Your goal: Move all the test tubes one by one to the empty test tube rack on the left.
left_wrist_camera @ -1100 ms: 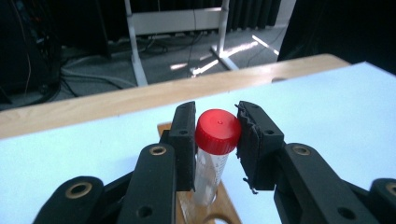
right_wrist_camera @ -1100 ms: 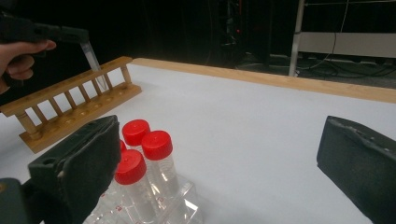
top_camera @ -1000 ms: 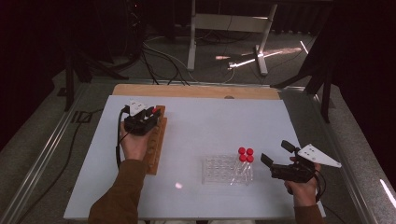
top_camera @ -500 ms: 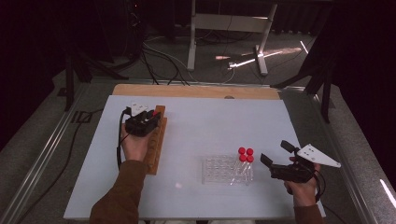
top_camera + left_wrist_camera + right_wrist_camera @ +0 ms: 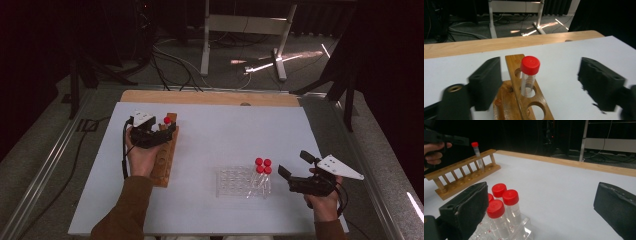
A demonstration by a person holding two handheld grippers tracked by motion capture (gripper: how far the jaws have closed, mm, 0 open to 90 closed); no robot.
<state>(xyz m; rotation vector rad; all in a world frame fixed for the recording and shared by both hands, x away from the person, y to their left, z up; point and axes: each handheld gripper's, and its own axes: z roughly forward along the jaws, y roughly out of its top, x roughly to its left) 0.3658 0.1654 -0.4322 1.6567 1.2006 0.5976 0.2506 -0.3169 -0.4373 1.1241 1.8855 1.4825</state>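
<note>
While the left jaws have just been opening, these points hold:

Change: the left gripper (image 5: 539,82) has let go of the tube (image 5: 529,75); its jaws stand wide on either side, neither pad touching it.
Tube: upright in a far-end hole of the wooden rack (image 5: 165,160), red cap up, free of any hold.
Meaning: this tube looks delivered; the likely next job is fetching another from the clear rack (image 5: 235,181).
Left hand: over the wooden rack at the sheet's left side, gripper pointing away from the person.
Right gripper: (image 5: 541,212) released, jaws spread with nothing between them, just beside the clear rack.
Remaining tubes: four red-capped ones (image 5: 263,166) stand bunched at the clear rack's right end, well apart from the wooden rack.
Right hand: (image 5: 320,200) rests near the sheet's lower right corner.
Hidden: the tube's foot is behind the rack's top bar, so how deep it sits is unclear.
Cut off: the near end of the wooden rack lies under the left hand (image 5: 142,159).
Hard to read: any contents of the tubes.
</note>
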